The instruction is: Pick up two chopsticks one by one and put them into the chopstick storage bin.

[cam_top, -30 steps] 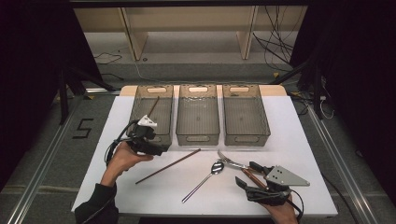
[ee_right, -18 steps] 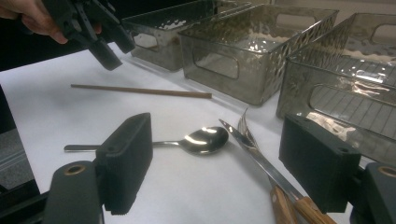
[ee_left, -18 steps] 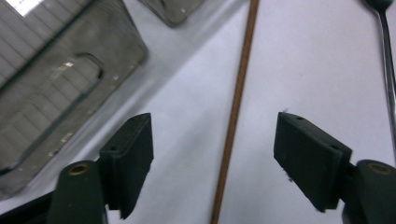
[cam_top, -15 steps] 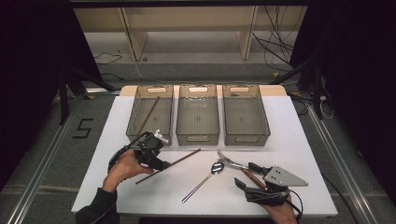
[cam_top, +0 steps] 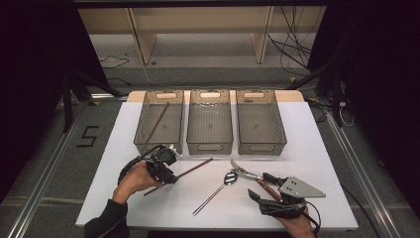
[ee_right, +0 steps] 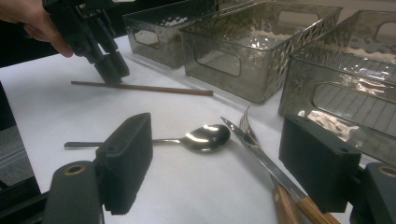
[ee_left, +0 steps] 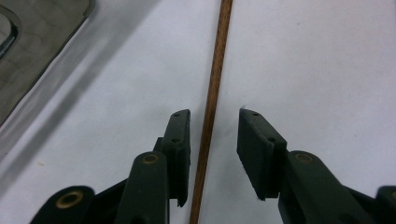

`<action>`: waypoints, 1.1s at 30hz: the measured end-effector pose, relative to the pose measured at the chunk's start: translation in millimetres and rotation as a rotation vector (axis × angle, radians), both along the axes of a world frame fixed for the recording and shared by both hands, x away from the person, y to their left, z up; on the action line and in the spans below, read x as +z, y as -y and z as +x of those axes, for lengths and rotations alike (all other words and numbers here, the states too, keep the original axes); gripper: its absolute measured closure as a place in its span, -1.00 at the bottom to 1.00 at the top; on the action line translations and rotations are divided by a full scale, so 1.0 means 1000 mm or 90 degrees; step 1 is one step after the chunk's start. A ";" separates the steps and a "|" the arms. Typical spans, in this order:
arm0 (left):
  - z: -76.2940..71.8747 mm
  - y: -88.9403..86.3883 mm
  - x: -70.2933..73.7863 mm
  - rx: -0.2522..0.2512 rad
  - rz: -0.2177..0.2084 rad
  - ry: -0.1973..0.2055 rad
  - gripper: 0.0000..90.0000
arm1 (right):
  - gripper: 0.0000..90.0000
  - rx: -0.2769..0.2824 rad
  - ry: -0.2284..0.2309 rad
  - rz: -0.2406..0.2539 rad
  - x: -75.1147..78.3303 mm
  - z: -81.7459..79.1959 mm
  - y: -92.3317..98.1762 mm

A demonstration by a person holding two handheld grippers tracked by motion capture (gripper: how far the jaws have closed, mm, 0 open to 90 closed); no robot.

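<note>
Brown chopstick (ee_left: pixel 211 100) lies flat on the white counter (cam_top: pixel 322 163), just in front of the left and middle bins. Long axis runs diagonal in the high view, near-left to far-right, far tip toward the middle bin (cam_top: pixel 209 121). Likely light, stiff and thin wood, round-ish so it may roll or pivot in a pinch; best taken near mid-length, or a bit toward the near end, so it doesn't swing. Left hand-held gripper (ee_left: pixel 214 135) is down at the counter straddling it, jaws have just been closing; the stick sits between the pads, close to the left pad, with a gap on both sides, so not clamped yet. A second chopstick (cam_top: pixel 156 122) already lies in the left bin (cam_top: pixel 159 120), so that's the probable target. Right bin (cam_top: pixel 259 121) looks empty. Right hand-held gripper (ee_right: pixel 215 163) rests low at the near right edge, jaws apart, nothing held, with the spoon (ee_right: pixel 205 138), a fork (ee_right: pixel 247 127) and a wooden-handled knife (ee_right: pixel 275 175) lying ahead of it.
</note>
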State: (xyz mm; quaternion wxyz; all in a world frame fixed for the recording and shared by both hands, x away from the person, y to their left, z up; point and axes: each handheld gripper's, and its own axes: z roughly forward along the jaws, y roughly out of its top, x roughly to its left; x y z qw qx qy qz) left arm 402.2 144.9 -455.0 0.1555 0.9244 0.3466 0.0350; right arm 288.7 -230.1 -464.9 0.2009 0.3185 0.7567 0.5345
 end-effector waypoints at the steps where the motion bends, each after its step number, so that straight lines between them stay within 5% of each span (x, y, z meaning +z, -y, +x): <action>1: 0.000 0.000 -0.001 0.000 -0.001 -0.001 0.46 | -0.41 0.000 -0.001 0.001 0.000 0.000 0.000; 8: 0.001 0.004 -0.010 -0.015 0.012 -0.005 0.55 | -0.41 0.000 -0.002 -0.001 0.000 0.000 -0.001; 12: -0.001 0.007 -0.010 -0.026 0.031 0.013 0.69 | -0.41 0.000 -0.001 0.003 0.000 0.000 -0.001; 33: -0.005 0.007 -0.007 -0.072 0.022 0.021 0.88 | -0.40 0.000 -0.004 0.002 -0.001 0.001 0.000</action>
